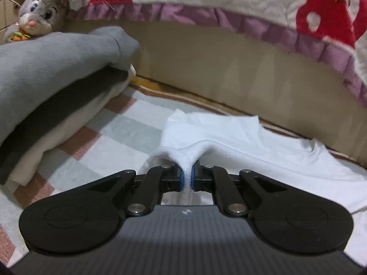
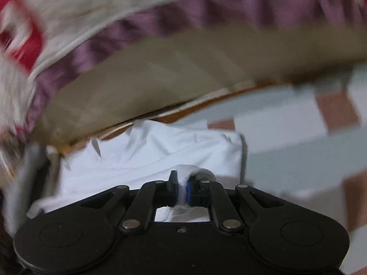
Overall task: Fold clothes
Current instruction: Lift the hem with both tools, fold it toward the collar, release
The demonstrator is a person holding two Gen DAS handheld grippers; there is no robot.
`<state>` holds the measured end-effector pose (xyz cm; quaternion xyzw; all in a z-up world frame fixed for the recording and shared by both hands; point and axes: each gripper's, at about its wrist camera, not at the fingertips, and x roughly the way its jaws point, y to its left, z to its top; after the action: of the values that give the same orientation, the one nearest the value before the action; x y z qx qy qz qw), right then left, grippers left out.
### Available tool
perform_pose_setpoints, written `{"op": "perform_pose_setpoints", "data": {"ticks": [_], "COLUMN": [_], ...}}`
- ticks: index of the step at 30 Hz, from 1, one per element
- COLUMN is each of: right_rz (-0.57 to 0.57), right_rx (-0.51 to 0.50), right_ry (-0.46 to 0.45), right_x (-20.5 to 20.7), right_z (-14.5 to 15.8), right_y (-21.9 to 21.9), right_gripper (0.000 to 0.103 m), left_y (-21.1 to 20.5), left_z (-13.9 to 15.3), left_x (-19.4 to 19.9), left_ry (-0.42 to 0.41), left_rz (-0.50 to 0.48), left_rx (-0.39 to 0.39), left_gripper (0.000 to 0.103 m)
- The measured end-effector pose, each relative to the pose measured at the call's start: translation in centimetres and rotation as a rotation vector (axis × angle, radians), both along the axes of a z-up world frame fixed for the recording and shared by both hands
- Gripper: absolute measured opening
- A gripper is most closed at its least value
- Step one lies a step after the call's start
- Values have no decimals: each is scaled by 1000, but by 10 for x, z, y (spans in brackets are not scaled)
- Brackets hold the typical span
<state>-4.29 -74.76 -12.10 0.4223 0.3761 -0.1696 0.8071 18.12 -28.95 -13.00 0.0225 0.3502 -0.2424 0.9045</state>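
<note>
White garment (image 1: 240, 142) lies on the checked mat (image 1: 128, 126), centre frame. My left gripper (image 1: 188, 176) and right gripper (image 2: 182, 192) each pinch its hem. Folded stack (image 1: 45, 96) sits upper left. My judgement: this fold is mid-way; right view blurred.

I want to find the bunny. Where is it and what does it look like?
Look at the pile of folded clothes on the checked rug. Behind its far end, in the corner, sits the bunny. It is the only toy: grey fur, big eyes, pink nose.
</note>
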Motion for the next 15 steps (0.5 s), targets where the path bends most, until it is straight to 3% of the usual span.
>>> {"op": "perform_pose_setpoints", "data": {"ticks": [1, 6, 12, 15], "right_rz": [-20, -59, 31, 53], "right_rx": [61, 168, 162, 173], "right_ry": [-4, -93, -96, -112], "right_x": [-2, -3, 18, 21], "right_z": [-10, -34, -68, -74], "right_y": [-10, -40, -45, -50], "right_gripper": [10, 10, 10, 10], "left_y": [-6, -28, -27, -31], "left_z": [-1, -7, -26, -21], "left_x": [5, 28, 77, 84], "left_ry": [5, 19, 192, 155], "left_rz": [-9, -64, -22, -72], "left_rx": [15, 108, 55, 71], "left_gripper": [6, 6, 7, 6]}}
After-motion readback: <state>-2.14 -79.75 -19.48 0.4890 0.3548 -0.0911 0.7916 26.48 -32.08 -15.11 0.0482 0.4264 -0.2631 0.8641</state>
